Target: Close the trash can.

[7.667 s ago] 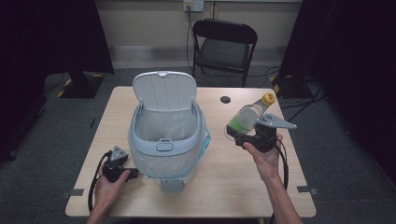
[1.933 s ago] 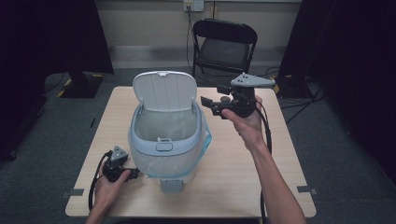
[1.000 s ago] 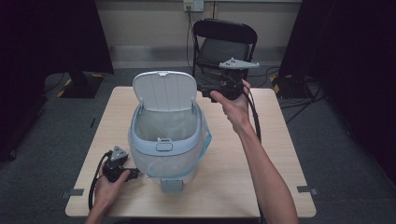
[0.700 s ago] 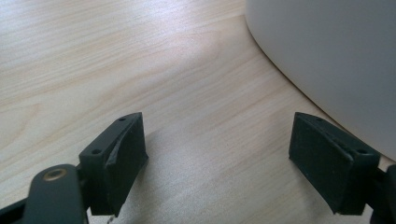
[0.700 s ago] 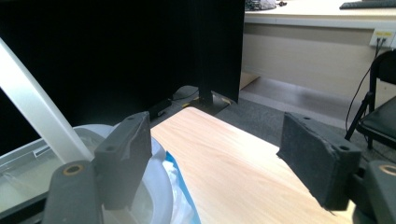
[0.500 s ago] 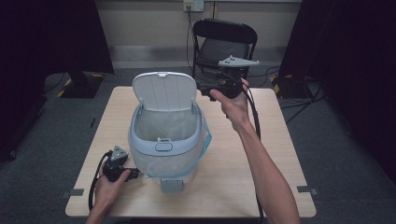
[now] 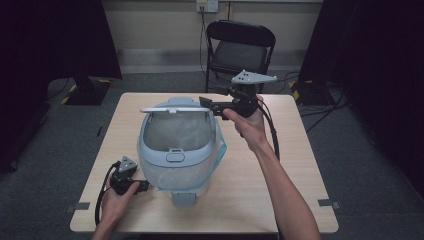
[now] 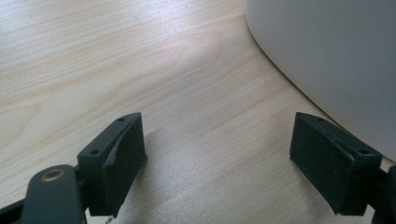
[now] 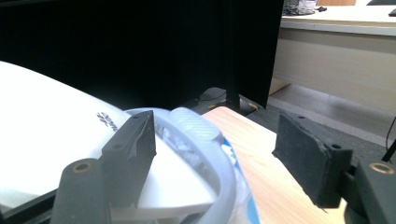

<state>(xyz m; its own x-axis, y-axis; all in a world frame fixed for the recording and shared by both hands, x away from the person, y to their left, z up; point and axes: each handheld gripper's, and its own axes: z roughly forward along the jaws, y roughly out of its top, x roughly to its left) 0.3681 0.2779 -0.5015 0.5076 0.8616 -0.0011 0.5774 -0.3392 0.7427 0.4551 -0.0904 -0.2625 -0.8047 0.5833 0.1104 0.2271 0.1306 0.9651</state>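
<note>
So starting at the left, the left gripper (image 7: 142, 186) is sitting low on the bench (image 7: 295, 165), near the front-left corner, with the person's left hand (image 7: 116, 199) wrapped around it. Its jaws are standing wide apart with nothing between them, just bare wood showing in the left gripper view, and the pale curved wall of the bin (image 8: 327, 60) is passing close by the jaw at the right of that view. Moving along, the bin (image 7: 175, 155) is standing in the middle of the bench, a light blue-grey thing with a clear bag (image 7: 176, 131) lining the inside and spilling a bit over the rim. Its lid (image 7: 174, 107) is tipping forward at the back edge, roughly halfway down over the opening. Over on the right, the right gripper (image 7: 206, 103) is reaching in from the back-right, held up by the right hand (image 7: 247, 122), jaws spread open, with the nearer jaw right at the lid's corner. In the right gripper view the white lid (image 9: 56, 144) is lying against that jaw, though I can't tell if it's actually pressing on it.
</note>
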